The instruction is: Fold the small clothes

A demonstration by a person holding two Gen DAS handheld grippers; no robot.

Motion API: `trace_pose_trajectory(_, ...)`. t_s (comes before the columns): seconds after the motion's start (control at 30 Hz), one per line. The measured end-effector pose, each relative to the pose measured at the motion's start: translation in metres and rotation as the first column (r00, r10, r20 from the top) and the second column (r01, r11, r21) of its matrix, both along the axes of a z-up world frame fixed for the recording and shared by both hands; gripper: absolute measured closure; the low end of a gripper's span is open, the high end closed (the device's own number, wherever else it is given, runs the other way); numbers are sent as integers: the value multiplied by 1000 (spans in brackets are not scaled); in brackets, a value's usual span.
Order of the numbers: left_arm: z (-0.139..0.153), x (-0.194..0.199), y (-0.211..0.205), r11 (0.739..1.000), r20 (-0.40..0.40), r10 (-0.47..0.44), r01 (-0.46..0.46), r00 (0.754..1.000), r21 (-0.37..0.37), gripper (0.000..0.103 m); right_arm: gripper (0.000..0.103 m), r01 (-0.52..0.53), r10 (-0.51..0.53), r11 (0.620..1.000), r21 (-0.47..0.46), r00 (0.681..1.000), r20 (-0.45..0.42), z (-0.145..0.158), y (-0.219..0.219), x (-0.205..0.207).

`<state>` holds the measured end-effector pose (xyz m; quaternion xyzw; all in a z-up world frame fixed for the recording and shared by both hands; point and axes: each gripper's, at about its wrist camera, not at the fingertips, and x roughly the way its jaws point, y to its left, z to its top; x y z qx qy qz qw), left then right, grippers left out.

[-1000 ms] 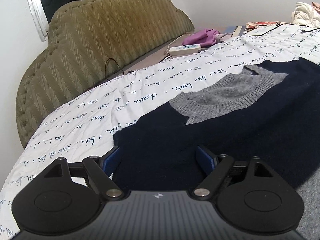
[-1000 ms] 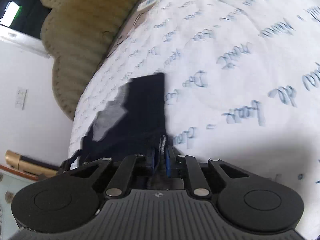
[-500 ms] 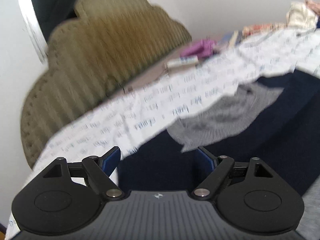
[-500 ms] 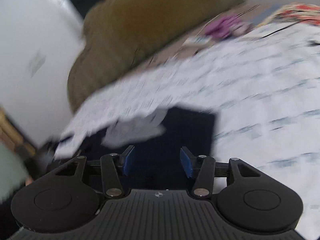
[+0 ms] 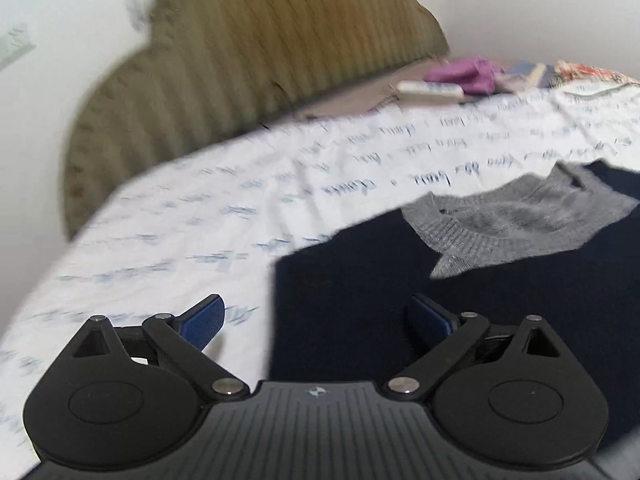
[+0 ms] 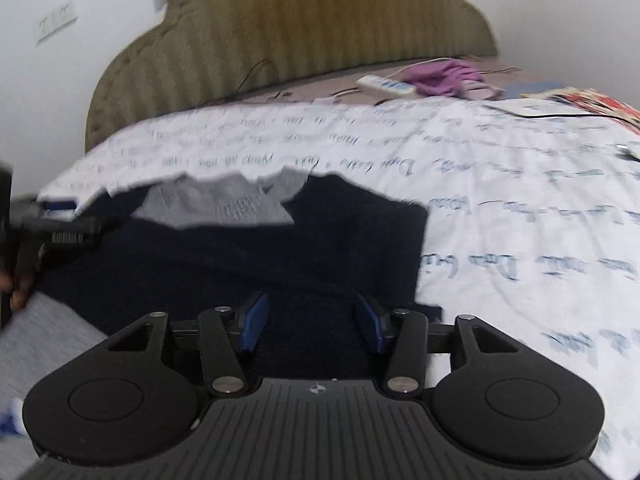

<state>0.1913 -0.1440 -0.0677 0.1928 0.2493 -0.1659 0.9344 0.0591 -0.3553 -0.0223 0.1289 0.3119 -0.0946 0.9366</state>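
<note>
- Two views are showing one navy knitted sweater (image 5: 460,300) with a grey collar (image 5: 516,220), lying flat on the script-printed bedsheet (image 5: 280,184) below the olive headboard (image 5: 256,52).
- Left wrist view: we are seeing the left gripper (image 5: 316,318) with its jaws having just been opening to nearly their widest, holding nothing; one blue pad is hanging over the sheet, the other over the sweater's near corner.
- Left wrist view: we are judging the knit to be soft, light and limp, so it is likely sagging wherever it is lifted.
- Right wrist view: we are seeing the right gripper (image 6: 314,322) about half open, its jaws having just been opening, empty, above the sweater's near edge.
- Right wrist view: we are suggesting a pinch at a hem corner or folded edge, never mid-panel, since loose knit is stretching easily.
</note>
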Motion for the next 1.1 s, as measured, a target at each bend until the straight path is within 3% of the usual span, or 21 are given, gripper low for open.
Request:
trace_pose_trajectory(0.1, 28, -66, 38, 987, 24, -40, 43, 999, -152, 4, 36, -30, 21, 995, 92, 994, 106, 27, 11, -55)
trace_pose_trajectory(0.17, 36, -118, 64, 975, 5, -64, 63, 998, -212, 4, 27, -45, 20, 979, 199, 992, 128, 30, 17, -95)
trace_pose_trajectory(0.27, 30, -180, 89, 975, -37, -67, 58, 997, -214, 4, 27, -30, 4, 949, 315, 996, 85, 15, 33, -147)
trace_pose_trajectory(0.37, 16, -219, 115, 984, -132, -34, 10, 991, -175, 4, 27, 13, -14, 936, 351, 1000, -1, -1, 55, -186)
trace_pose_trajectory(0.47, -5, -237, 123, 994, -260, 43, -67, 965, -84, 4, 29, 51, -40, 936, 349, 998, -39, -5, 69, -218)
trace_pose_trajectory(0.57, -7, -250, 137, 988, -301, 73, -110, 951, -108, 4, 28, 111, -101, 929, 353, 994, -46, -1, 67, -246)
trace_pose_trajectory(0.67, -1, -256, 143, 985, -341, 77, -125, 937, -122, 4, 28, 153, -116, 905, 397, 986, -117, -8, 59, -262)
trace_pose_trajectory(0.93, 2, -278, 157, 977, -398, 56, -132, 916, -166, 4, 26, 31, 29, 781, 623, 996, -86, -27, 71, -273)
trace_pose_trajectory(1.1, 4, -289, 163, 972, -419, 32, -126, 907, -199, 4, 26, -9, 67, 754, 656, 996, -63, -28, 90, -271)
